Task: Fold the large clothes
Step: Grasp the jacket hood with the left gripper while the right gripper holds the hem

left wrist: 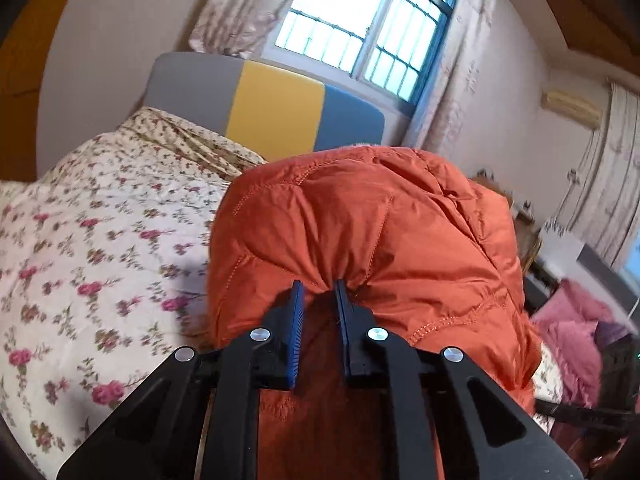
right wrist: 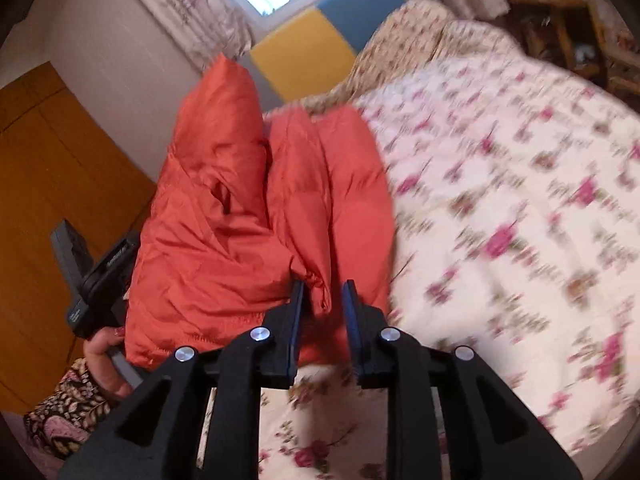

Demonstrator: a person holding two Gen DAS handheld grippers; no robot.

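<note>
An orange quilted puffer jacket [left wrist: 360,220] is lifted above the floral bed. My left gripper [left wrist: 319,286] is shut on a bunched fold of the jacket, which bulges up in front of its blue pads. In the right wrist view the same jacket [right wrist: 240,208] hangs in folds left of centre. My right gripper [right wrist: 323,288] is shut on a pinch of its edge. The left gripper's body [right wrist: 96,272] and the hand holding it show at the far left of that view.
The bed is covered by a white floral quilt [left wrist: 100,240], also seen in the right wrist view [right wrist: 500,200]. A grey, yellow and blue headboard [left wrist: 276,108] stands under the window [left wrist: 360,32]. A wooden wardrobe [right wrist: 44,168] is at the left. Pink bedding [left wrist: 576,328] lies to the right.
</note>
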